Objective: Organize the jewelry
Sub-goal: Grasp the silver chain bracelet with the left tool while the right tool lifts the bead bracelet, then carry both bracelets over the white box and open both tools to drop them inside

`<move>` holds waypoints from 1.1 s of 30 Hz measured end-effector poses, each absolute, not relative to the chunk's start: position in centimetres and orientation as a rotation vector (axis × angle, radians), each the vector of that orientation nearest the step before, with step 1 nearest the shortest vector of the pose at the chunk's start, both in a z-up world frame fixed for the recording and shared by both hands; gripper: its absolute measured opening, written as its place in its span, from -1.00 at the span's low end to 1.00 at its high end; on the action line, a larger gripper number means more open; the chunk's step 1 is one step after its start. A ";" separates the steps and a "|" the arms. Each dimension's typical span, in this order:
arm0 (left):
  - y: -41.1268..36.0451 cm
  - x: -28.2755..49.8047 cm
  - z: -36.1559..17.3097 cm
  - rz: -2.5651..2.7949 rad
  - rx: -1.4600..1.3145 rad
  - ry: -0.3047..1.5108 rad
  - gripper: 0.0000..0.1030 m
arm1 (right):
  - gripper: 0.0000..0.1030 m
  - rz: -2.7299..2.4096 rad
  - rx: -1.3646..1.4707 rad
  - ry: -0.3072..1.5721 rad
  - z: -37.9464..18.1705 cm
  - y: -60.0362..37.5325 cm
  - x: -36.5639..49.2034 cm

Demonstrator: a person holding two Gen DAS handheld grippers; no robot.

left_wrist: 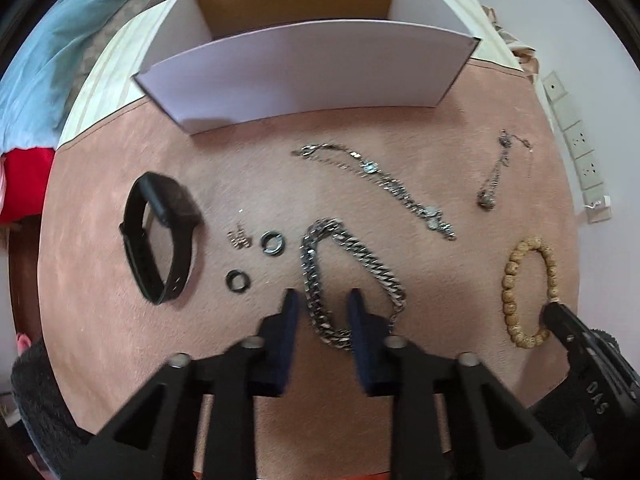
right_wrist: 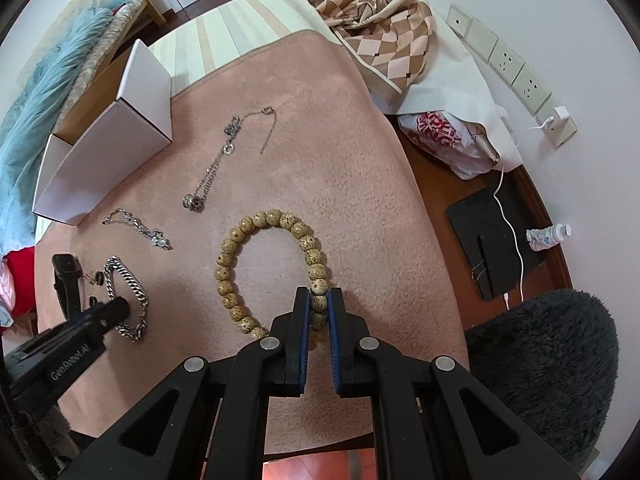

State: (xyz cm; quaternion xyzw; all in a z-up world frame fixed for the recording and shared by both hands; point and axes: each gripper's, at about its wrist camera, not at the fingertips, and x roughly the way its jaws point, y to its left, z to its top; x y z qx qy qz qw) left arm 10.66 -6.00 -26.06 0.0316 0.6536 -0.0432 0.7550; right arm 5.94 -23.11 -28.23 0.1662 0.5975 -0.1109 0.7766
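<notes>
My right gripper (right_wrist: 319, 300) is pinching the wooden bead bracelet (right_wrist: 240, 236) on the pink mat (right_wrist: 340, 140); my left gripper (left_wrist: 322, 300) is spread wide, straddling the heavy chain bracelet (left_wrist: 348, 248). Beyond lie two dark rings (left_wrist: 272, 243), black watch (left_wrist: 160, 236), white box (left_wrist: 304, 68).

Small earrings (left_wrist: 239, 239) blurred, indistinct.

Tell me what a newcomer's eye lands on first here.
Probably the right gripper shut on the bead bracelet at the mat's near right. Next, the left gripper, open, straddling one side of the chunky chain mid-mat. Behind both stands the white box, open-topped, at the far edge.
</notes>
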 end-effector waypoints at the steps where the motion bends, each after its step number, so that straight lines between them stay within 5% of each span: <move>1: -6.4 10.8 -26.0 -0.098 0.069 1.424 -0.88 | -0.82 -0.242 0.355 1.288 -28.2 -23.2 6.0; 33: 3.0 9.0 -15.1 -0.204 -0.175 1.248 -0.92 | -0.83 0.004 0.401 1.149 -19.0 -19.2 8.6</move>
